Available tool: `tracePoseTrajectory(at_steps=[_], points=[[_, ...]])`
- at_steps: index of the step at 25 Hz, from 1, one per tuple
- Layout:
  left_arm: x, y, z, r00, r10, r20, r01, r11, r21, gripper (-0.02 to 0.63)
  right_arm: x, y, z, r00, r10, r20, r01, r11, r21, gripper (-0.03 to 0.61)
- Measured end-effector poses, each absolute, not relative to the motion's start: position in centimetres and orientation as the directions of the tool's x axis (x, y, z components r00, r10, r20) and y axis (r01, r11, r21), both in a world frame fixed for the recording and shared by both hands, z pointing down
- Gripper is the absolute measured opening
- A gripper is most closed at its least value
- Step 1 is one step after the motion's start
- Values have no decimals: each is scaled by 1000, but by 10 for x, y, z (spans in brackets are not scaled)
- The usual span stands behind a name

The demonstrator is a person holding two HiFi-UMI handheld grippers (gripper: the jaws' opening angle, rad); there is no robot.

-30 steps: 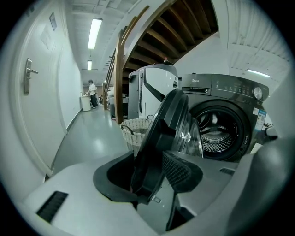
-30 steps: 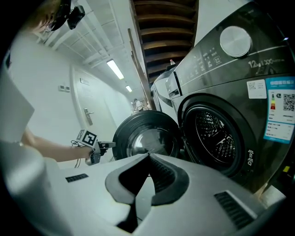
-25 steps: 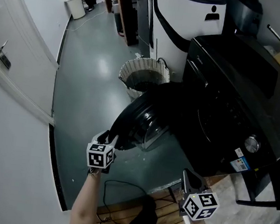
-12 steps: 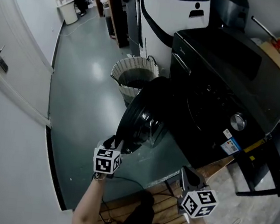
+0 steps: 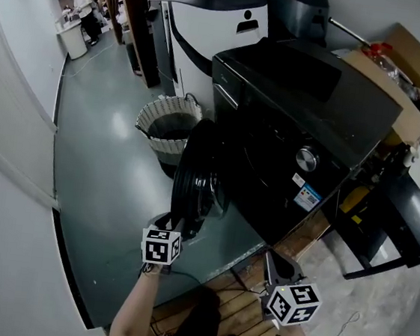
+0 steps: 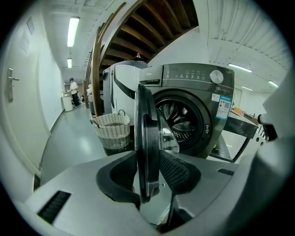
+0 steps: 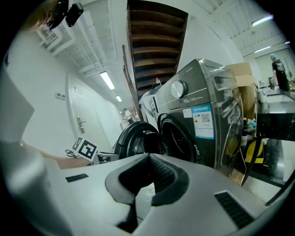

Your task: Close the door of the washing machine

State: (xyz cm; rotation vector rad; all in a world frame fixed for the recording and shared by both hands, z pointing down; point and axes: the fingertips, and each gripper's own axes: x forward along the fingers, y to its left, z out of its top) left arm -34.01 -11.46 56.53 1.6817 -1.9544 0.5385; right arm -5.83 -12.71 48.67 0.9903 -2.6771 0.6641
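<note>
Glossy grey-green floor (image 5: 100, 136) in a long utility room, with a wicker basket (image 5: 166, 121) at 11 o'clock and a black front-loading washing machine (image 5: 301, 98) at 1 o'clock. Its door (image 5: 193, 173) is at 12 o'clock, swung well out and roughly square to the machine front. It shows edge-on, with the drum opening (image 6: 182, 122) exposed to its right. Left gripper (image 6: 146, 171) straddles the door's near lower rim, one pad on each face, closed onto the edge; it reads as a clamp rather than a hover. Right gripper (image 7: 146, 179) is at 5 o'clock, well apart from the machine, jaws pinched together with nothing between them. Handling estimate: the door is a rigid plastic ring around a glass bowl, so it is stiff, moderately heavy, and won't flex under load. The gloss finish likely makes it slippery, so a pinch on the rim could skate if pulled sideways. It seems to pivot on the basket side, so the rim under the left gripper is the free edge and gives the best leverage. Swing should be low effort, and the latch probably needs a firm final push. Risk: a jaw on the inner face gets trapped against the machine front. Better to let go near the end and press flat on the outer face.
</note>
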Motion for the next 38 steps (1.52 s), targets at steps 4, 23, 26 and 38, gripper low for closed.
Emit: tracePoseTrajectory(at_steps=[4,23,26,38], points=[[-305,-124,564,-75,-795,602,-992,120,35,166,-26,-124,485,-722,-598,346,-691,642,-331,6],[-172,-195,571,63,-765,641,-996,-92,-11,166,65,-129,489,-605,-711,358,-794,511,-329,6],[-153,-209,571,101,-765,636,-991,-135,-5,170,67,-129,490,-597,-718,358,-801,502,-328,6],[-101,-256,570,191,-764,616,-977,-206,49,184,89,-132,498,-530,-760,377,-844,427,-326,6]])
